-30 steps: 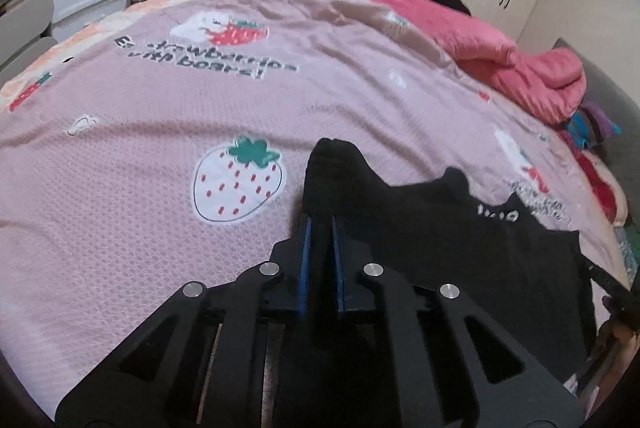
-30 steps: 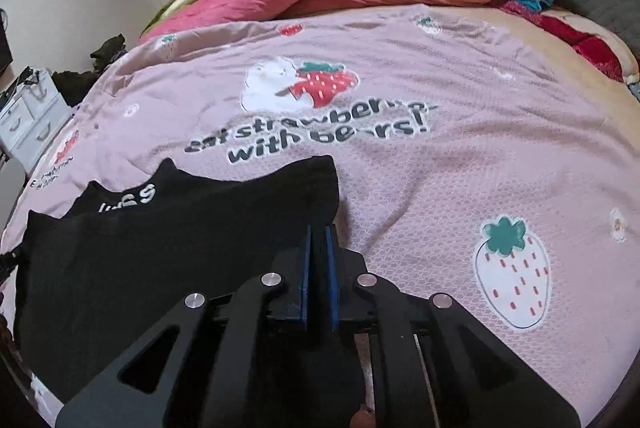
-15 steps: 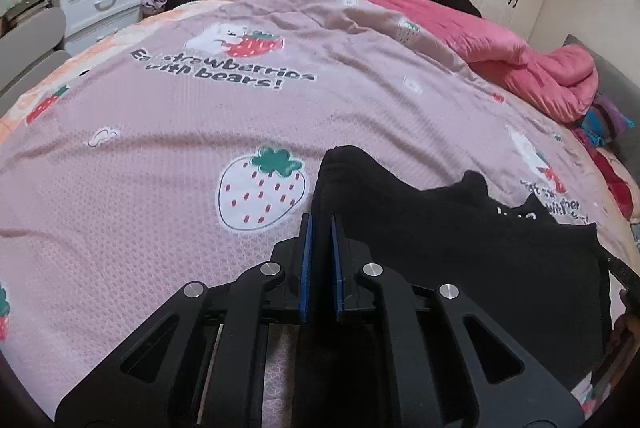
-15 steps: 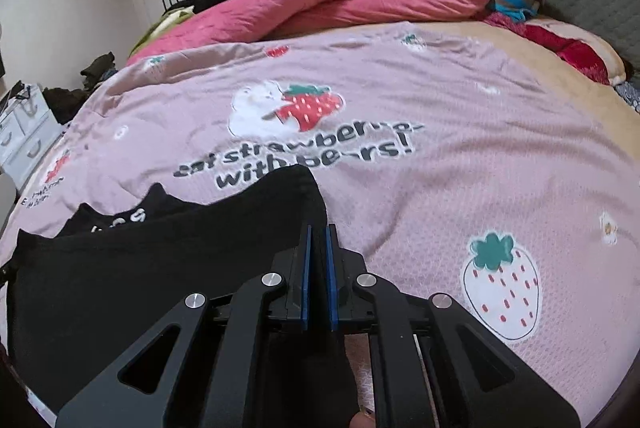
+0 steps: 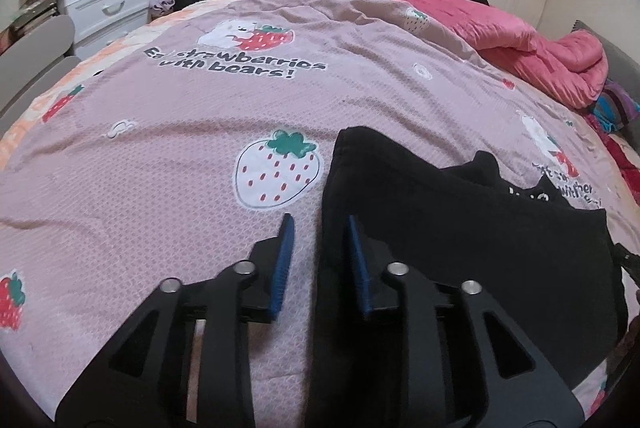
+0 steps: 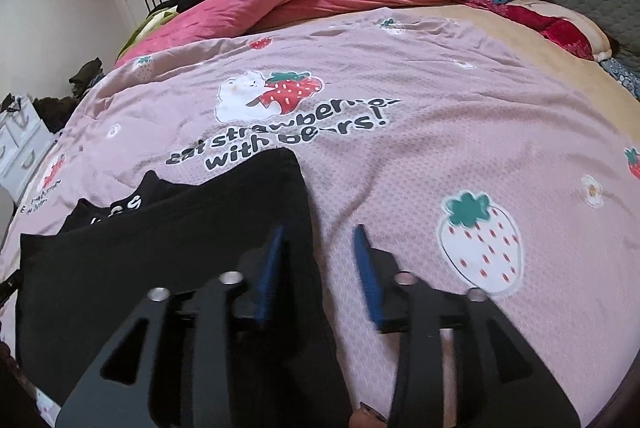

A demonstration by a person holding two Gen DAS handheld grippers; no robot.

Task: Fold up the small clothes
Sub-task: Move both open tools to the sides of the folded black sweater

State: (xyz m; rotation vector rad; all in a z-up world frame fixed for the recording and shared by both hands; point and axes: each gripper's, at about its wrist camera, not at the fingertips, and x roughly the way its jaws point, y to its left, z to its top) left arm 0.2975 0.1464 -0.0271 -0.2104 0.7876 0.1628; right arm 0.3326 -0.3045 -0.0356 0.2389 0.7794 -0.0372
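Both my claws are opening, letting go of the folded black fabric garment (image 5: 460,240) on the pink strawberry-print bedspread (image 5: 180,155): left claw (image 5: 319,228) and right claw (image 6: 318,238) straddle its side edges.

Black garment (image 5: 460,228): one
Grippers: two, left (image 5: 320,228), right (image 6: 319,238)
Pink quilt (image 5: 520,39): one
Bed (image 5: 160,147): one

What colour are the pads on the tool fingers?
Blue pads on black fingers; clearest in the left wrist view.
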